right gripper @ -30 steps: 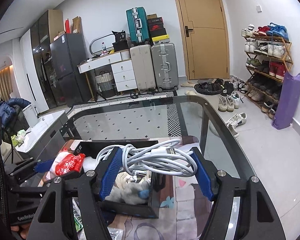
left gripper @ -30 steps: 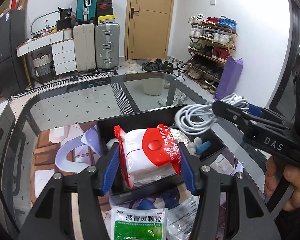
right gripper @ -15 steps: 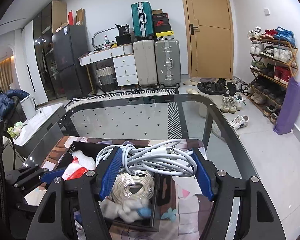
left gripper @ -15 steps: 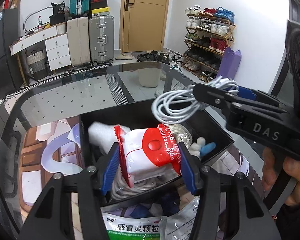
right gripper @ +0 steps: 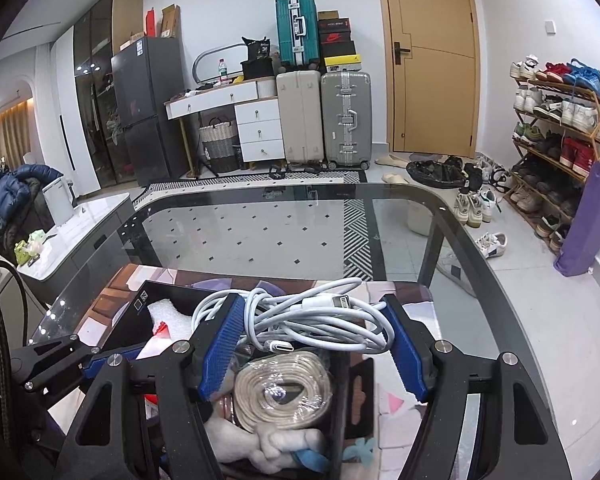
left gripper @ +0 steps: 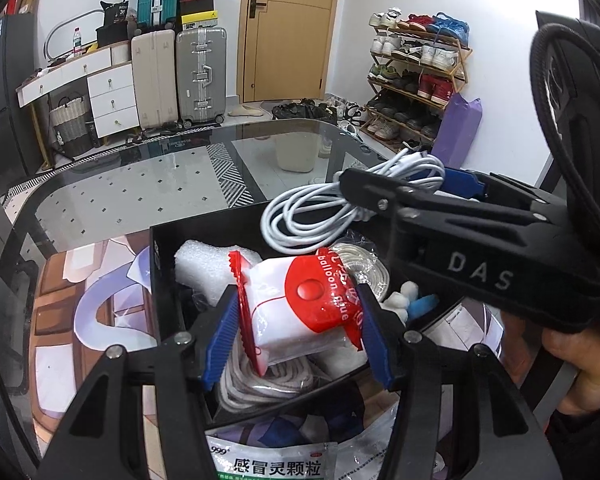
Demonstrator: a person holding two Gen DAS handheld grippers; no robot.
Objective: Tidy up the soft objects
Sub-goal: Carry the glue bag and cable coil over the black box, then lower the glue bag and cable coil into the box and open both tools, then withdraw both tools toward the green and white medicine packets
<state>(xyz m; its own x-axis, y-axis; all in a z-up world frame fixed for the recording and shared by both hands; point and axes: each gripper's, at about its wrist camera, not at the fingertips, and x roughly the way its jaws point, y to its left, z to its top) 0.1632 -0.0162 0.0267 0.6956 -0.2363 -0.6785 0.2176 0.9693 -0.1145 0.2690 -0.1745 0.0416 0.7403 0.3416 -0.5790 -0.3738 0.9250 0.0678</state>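
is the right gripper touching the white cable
Touching. The right wrist view shows the right gripper with both blue pads pressed against the coiled white cable, holding it above the black bin.

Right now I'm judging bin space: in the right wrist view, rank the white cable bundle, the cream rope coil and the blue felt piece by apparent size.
1. white cable bundle, though it is nearest the camera
2. cream rope coil
3. blue felt piece

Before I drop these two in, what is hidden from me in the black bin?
- Black plastic bin floor: left wrist view, hidden by the red-and-white balloon glue packet in the left claw.
- Bin's near wall: right wrist view, cut off by the right claw and its coiled white charging cable.
- Green-and-white medicine sachet: cropped at the bottom edge.
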